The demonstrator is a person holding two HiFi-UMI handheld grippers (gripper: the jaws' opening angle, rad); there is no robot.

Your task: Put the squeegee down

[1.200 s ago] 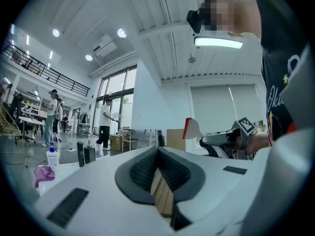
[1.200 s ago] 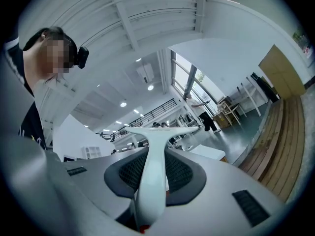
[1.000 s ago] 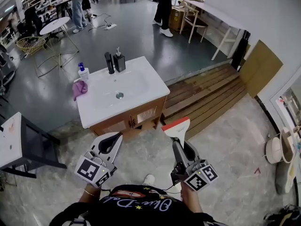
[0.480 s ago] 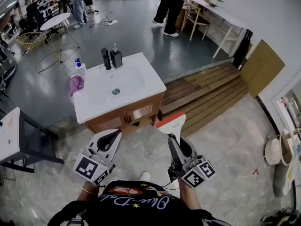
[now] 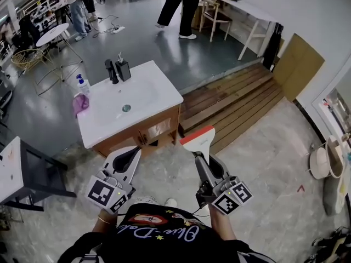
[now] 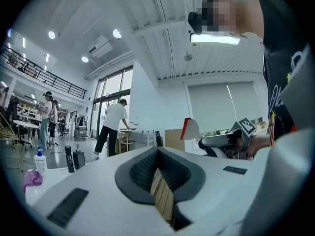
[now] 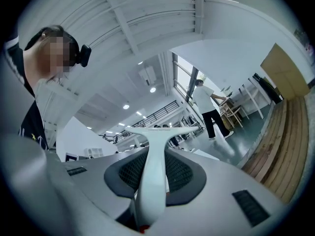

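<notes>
Right gripper: jaws clamped on the handle of the squeegee. The right gripper view shows the white handle running up between both dark ribbed pads, with the crossbar head standing clear beyond the tips.

Left gripper: jaws together at the tips, nothing between them. Its own view confirms this; only wooden boards show through the gap lower down.

Squeegee location: held in the air above the tiled floor, head pointing away from the person, red-edged blade uppermost in the head view. It is near the front right corner of the vanity unit but touches neither the unit nor the floor.

Both grippers are held out side by side in front of the person's chest, the left one level with the vanity's front.

Surroundings:
- On the vanity's white top: black faucet, dark soap dispenser just beside it, a blue-capped bottle and a purple cloth at the left end.
- Wooden decking lies to the right of the vanity.
- A bystander stands at a white table in the background.
</notes>
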